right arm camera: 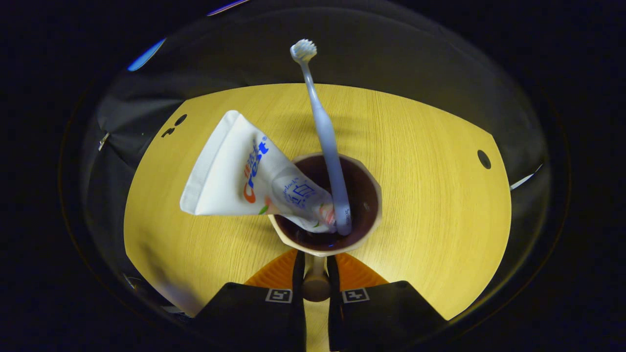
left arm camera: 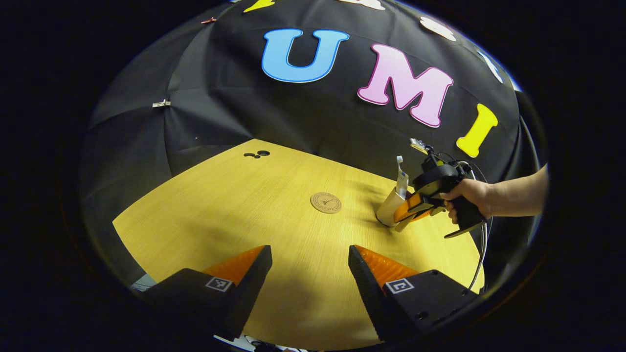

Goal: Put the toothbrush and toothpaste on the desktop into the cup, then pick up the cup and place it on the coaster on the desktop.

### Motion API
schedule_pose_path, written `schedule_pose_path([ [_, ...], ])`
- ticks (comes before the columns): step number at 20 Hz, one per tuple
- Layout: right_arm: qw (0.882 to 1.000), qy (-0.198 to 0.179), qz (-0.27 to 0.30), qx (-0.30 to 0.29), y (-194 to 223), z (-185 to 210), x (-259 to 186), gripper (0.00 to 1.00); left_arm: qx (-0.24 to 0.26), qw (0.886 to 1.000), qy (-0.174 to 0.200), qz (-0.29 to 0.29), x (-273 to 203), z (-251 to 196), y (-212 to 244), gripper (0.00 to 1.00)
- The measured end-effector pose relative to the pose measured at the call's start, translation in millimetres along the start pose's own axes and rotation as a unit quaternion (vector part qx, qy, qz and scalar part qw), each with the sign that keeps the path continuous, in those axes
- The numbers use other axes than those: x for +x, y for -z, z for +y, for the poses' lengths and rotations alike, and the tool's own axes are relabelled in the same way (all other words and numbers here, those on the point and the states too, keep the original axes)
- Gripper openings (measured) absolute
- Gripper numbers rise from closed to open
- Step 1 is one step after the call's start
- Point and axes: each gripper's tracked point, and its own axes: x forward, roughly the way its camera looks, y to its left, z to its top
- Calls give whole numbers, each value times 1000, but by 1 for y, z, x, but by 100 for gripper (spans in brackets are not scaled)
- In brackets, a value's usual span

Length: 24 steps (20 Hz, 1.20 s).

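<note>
Two items, a white plastic toothpaste tube (right arm camera: 234, 171) and pale blue toothbrush (right arm camera: 325, 142), stand leaning in the cream, dark-lined cup (right arm camera: 374, 205) on the yellow wooden desk (right arm camera: 440, 195). Right tongs (right arm camera: 316, 278) clamp the cup's handle, evidently for carrying. Round cork coaster (left arm camera: 325, 202): left of cup, apart. Left tongs (left arm camera: 310, 266): apart, idle.
</note>
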Motion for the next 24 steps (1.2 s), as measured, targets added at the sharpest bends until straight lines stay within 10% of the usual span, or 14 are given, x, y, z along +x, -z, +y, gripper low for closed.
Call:
schedule_pose_path([
  [24,988,-83,-12,-131,-44,157,9,21,-17,999,-47,9,-13,63,11,98],
])
